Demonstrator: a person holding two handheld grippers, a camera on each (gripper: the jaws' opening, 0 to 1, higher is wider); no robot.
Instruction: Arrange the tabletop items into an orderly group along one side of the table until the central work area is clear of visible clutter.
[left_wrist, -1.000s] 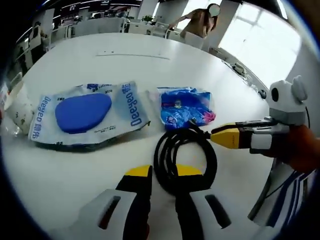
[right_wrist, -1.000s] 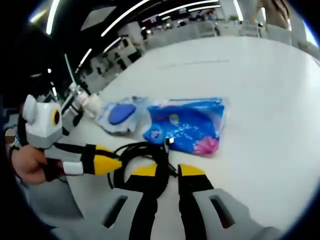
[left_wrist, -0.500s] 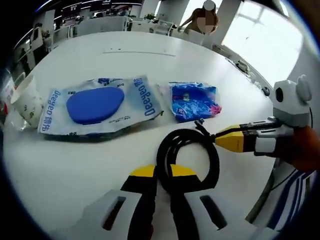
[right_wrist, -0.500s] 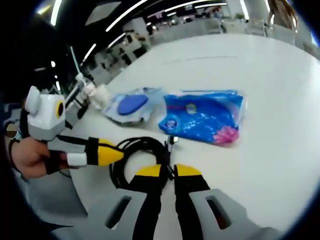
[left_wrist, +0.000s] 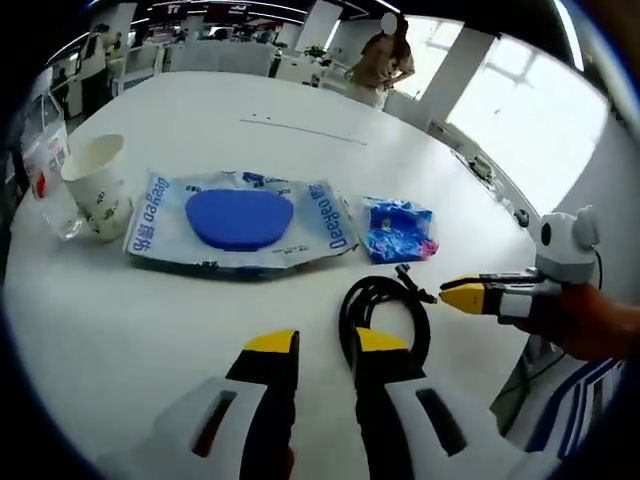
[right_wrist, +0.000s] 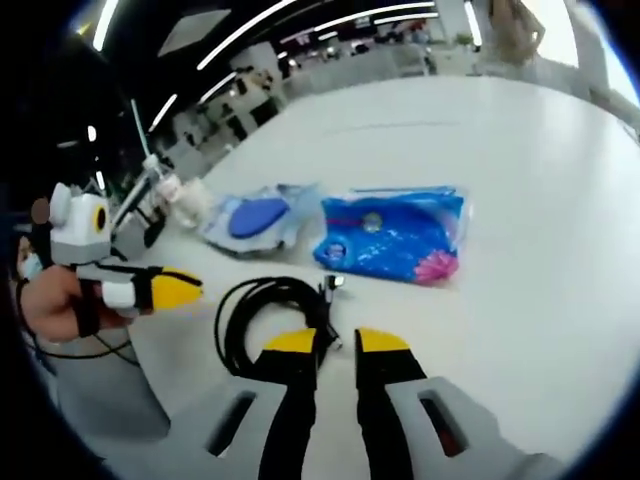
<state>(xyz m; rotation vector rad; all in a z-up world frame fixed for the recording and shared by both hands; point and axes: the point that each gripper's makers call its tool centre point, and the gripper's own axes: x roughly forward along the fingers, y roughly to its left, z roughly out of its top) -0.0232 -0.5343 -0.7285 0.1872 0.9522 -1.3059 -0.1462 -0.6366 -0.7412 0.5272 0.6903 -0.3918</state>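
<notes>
Lying on the white surface (left_wrist: 300, 110), a coiled black cable (left_wrist: 385, 305) sits just ahead of the left claw (left_wrist: 325, 345), whose yellow-tipped jaws stand a little apart with nothing between them; the coil's near edge lies just beside the right-hand jaw tip. In the right gripper view the same cable (right_wrist: 265, 315) rests just left of the right claw (right_wrist: 335, 343), its jaws likewise slightly parted and empty, the cable's plug end near the left jaw tip.

Beyond the cable in the left gripper view lie a clear pouch (left_wrist: 240, 222) with a blue oval pad inside and, to its right, a small blue packet (left_wrist: 398, 230), the two just beside each other. A paper cup (left_wrist: 97, 185) stands upright left of the pouch, with a clear plastic bag (left_wrist: 45, 170) just beside it near the edge.

In the right gripper view the packet (right_wrist: 393, 245) lies past the cable, the pouch (right_wrist: 255, 220) to its left.

The right claw (left_wrist: 462, 296) enters the left gripper view from the right, held in a hand (left_wrist: 590, 325), its tip near the cable but apart from it. The left claw (right_wrist: 175, 288) shows in the right gripper view, well left of the coil.
</notes>
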